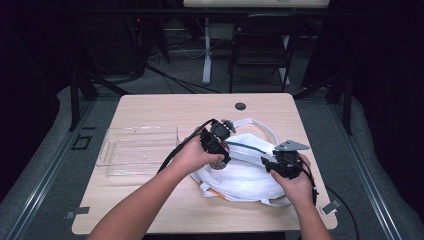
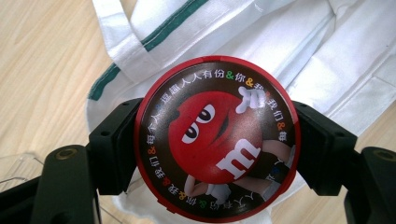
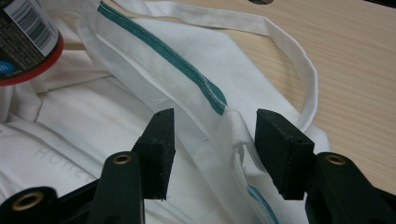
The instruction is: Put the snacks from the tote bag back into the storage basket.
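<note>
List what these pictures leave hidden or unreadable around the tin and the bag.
- Round tin: its sides and base, hidden behind its lid in the left gripper view.
- White bag: its opening, covered by hands in the high view.
- Bag print: faint, cut off by the right gripper.

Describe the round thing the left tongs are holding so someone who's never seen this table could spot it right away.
On the wooden table, look at the white cloth bag right of the clear plastic tray. Over the bag's left part, the left tongs clamp a round tin. Its red rim and red cartoon candy face ringed by small lettering set it apart.
</note>
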